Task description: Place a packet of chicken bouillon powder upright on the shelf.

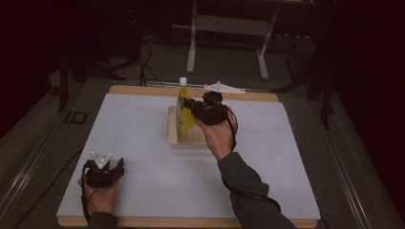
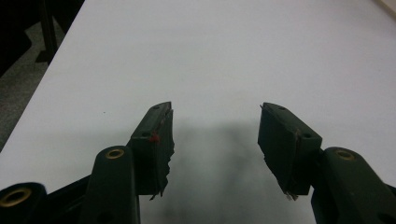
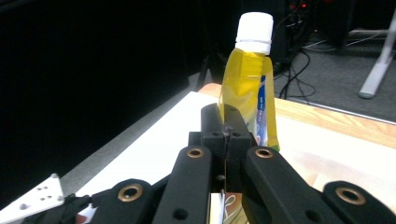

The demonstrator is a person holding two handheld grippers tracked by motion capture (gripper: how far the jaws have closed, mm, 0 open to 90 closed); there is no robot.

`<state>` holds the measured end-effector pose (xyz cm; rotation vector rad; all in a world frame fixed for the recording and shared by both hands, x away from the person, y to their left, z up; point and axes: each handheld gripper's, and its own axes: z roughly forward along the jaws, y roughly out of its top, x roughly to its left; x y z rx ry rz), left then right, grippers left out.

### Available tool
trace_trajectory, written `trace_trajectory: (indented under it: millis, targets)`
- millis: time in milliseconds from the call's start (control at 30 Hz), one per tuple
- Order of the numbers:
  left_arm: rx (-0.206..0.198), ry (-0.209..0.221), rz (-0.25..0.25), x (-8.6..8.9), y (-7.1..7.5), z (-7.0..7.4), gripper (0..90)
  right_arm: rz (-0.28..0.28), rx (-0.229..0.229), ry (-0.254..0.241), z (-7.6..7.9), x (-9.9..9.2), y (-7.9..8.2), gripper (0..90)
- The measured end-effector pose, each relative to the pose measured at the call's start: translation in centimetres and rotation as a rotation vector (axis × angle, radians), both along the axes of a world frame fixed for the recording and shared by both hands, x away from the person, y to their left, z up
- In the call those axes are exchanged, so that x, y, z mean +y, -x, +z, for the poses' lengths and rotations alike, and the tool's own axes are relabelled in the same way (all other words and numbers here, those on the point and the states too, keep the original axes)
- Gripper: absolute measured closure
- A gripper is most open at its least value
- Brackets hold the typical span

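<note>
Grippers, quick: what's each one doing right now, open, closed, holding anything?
Left gripper: open, holding nothing, over the white table.
Right gripper: closed on the edge of the yellow pouch, held upright above the tray.

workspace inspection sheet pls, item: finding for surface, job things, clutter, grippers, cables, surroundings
surface: white sheet on a wooden table, bare apart from the tray.
job's things: yellow pouch with a white cap, held upright over a cream tray at mid-table.
clutter: a white part at the table's far edge, too small to identify.
grippers: right gripper shut on the pouch's edge; left gripper open, nothing between its jaws, low over the sheet at the near left corner.
cables: a cable runs along the right sleeve; more cables on the floor beyond the table.
surroundings: dark room, white frame legs behind the table.
</note>
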<state>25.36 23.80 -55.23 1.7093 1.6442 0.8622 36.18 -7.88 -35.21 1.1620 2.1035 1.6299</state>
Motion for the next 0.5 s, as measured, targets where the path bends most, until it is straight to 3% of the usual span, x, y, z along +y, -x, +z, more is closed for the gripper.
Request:
trace_trajectory:
  millis: [500]
  targets:
    - [-0.003, 0.004, 0.001, 0.02, 0.01, 0.0, 44.9, -0.045, -0.007, 0.005, -1.0, 0.26, -0.64, 90.0]
